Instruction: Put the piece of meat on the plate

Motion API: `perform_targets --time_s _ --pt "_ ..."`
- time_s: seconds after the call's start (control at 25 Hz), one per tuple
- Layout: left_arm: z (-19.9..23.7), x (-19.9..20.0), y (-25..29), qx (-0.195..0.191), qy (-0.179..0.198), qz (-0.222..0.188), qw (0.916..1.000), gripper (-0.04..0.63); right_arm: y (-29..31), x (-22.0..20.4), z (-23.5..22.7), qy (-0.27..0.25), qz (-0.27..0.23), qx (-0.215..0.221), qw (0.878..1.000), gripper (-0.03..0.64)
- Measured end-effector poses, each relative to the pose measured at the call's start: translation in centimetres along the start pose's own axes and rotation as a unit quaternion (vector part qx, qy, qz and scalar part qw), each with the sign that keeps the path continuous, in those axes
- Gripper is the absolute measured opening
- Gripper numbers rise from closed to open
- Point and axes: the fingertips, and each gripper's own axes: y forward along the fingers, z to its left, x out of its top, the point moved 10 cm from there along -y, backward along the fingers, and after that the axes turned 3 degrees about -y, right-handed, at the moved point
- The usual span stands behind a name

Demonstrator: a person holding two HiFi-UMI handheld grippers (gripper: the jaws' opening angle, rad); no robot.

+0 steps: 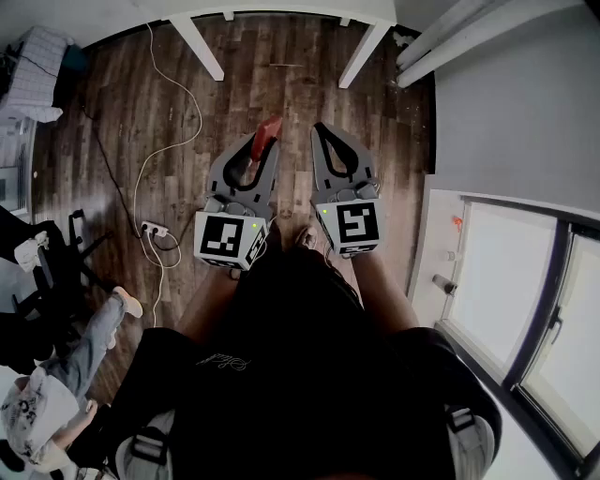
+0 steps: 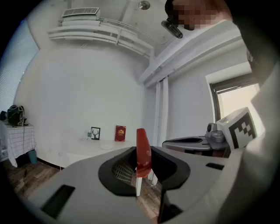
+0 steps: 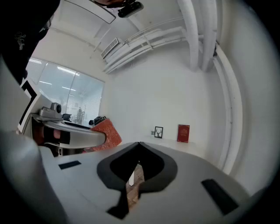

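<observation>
Task stage: carry phase, in my judgement. The piece of meat (image 2: 143, 151) is already picked up; setting it on the plate is not yet done.
Left gripper (image 1: 263, 143): jaws clamped on the piece of meat, a red strip standing upright between the pads with its top clear above them.
Right gripper (image 3: 139, 145): jaws closed together, nothing between them.
Location of meat: in the head view, at 12 o'clock from the person's body, in the air above the wooden floor (image 1: 122, 103), resting on no surface.
Plate: not identified with certainty in any view; its contents cannot be told.
White table (image 1: 281, 9): at 12 o'clock in the head view, beyond both grippers; only its edge and legs show there.
Remaining work: bring the meat to the plate, lower it and release it.
</observation>
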Motion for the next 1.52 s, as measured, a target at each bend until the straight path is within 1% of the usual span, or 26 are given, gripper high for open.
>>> perform_targets --time_s 0.28,0.44,0.64,0.84,0.96,1.04,1.2,1.36,1.52 --pt "3.4 0.1 0.3 0.013 -0.003 0.007 0.9999 0.091 3.4 0.5 1.5 -0.006 0.004 0.021 1.0 0.021" --pt "6.0 0.2 0.3 0.02 -0.009 0.001 0.9998 0.091 5.7 0.9 2.6 -0.009 0.003 0.025 1.0 0.021" --pt "9.7 1.3 -0.8 0.022 -0.019 -0.009 0.9995 0.091 8.4 2.4 4.9 -0.022 0.004 0.03 0.999 0.021" --pt "13.4 2.0 -2.0 0.026 -0.005 -0.017 0.9995 0.091 10.6 4.3 6.8 -0.028 -0.005 0.038 0.999 0.021" --pt "15.7 1.9 -1.8 0.036 -0.001 -0.015 0.9992 0.091 11.8 4.5 5.6 -0.037 -0.001 0.026 0.999 0.021" --pt "16.9 1.3 -1.7 0.043 -0.009 -0.004 0.999 0.091 11.9 3.9 4.3 -0.044 0.007 0.013 0.999 0.021" --pt "18.4 0.7 -0.8 0.059 -0.014 0.008 0.9981 0.091 12.6 2.6 1.9 -0.033 0.029 -0.003 0.999 0.021" --pt "19.2 0.4 1.5 0.061 -0.013 0.014 0.998 0.091 15.4 1.3 0.0 -0.02 0.031 0.005 0.999 0.021" --pt "20.6 1.2 4.7 0.059 -0.007 0.013 0.9981 0.091 20.0 0.9 -2.3 -0.002 0.016 0.021 1.0 0.021"
